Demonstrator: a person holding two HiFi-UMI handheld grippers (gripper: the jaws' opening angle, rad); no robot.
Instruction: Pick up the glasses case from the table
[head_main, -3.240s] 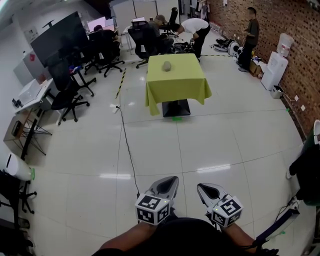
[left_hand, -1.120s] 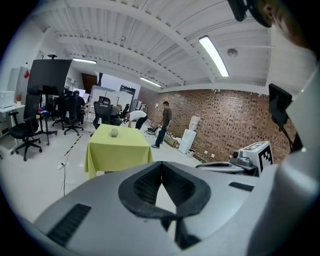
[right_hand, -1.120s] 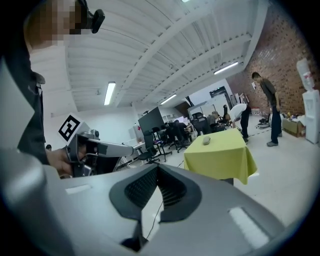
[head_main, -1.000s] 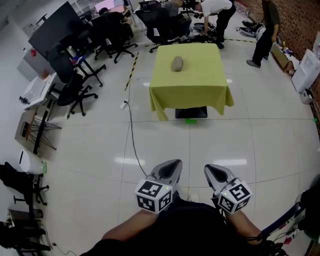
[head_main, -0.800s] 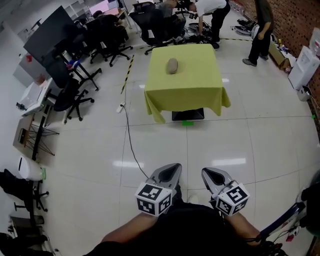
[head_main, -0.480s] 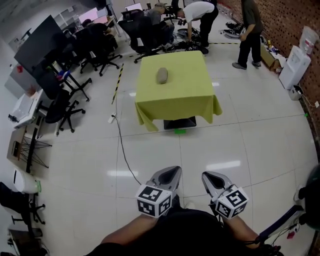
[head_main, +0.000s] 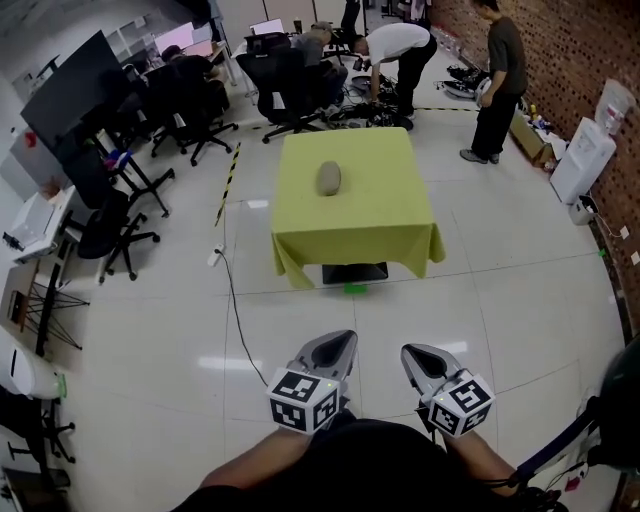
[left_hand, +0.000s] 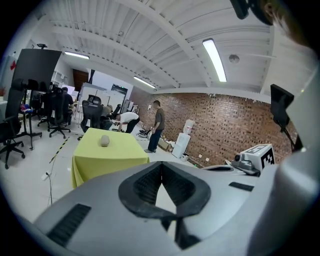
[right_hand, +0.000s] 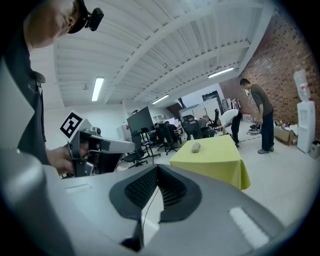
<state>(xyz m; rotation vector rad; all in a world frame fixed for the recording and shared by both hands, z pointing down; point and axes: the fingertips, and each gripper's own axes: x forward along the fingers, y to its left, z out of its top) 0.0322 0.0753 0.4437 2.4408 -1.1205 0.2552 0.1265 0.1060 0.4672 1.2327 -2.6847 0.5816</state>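
Glasses case (head_main: 328, 178): I see it lying on the yellow-draped surface (head_main: 385, 215), left of centre, nearer the far edge.
Left claw (head_main: 338, 345): jaws together, nothing between them; over the floor (head_main: 150, 330), well short of the surface.
Right claw (head_main: 415, 355): jaws together too, empty, just beside my left one.

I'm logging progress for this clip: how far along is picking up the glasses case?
Done: nothing yet; the glasses case lies untouched on the yellow table. In hand: nothing; left gripper and right gripper are shut and empty, with floor between them and the table. Left: reach the table, open jaws, grasp, lift.
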